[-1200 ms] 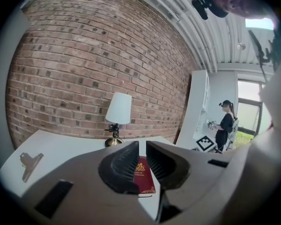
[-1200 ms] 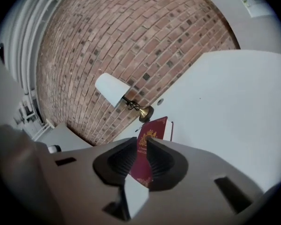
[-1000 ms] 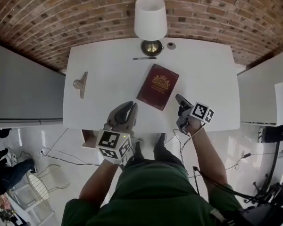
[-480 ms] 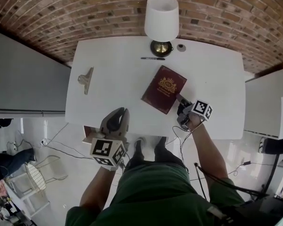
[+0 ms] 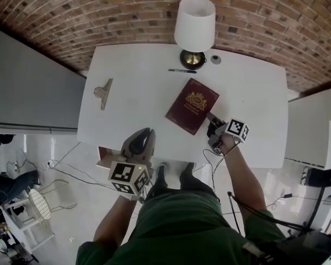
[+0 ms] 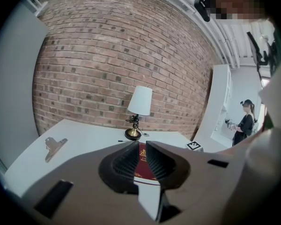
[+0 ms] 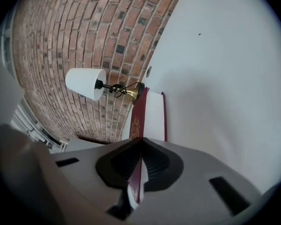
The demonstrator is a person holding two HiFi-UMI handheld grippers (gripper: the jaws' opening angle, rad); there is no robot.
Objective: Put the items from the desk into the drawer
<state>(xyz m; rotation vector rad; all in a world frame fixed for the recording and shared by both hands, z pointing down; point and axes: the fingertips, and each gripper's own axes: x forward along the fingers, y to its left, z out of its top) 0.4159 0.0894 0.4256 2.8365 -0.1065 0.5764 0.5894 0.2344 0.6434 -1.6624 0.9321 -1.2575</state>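
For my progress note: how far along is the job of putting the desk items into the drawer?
Done: no item has left the desk yet. In hand: the right gripper has just closed its fingers on the near edge of the red book. Left: the binder clip and the pen wait on the desk. The left gripper hovers open by the front edge, holding nothing.

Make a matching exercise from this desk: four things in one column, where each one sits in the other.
Things:
1 lamp
2 pen
3 clip
4 book

Places:
A left side of the desk, on its own
B around the middle
C back edge
D just in front of the lamp's base

Pairs: 1-C, 2-D, 3-A, 4-B.
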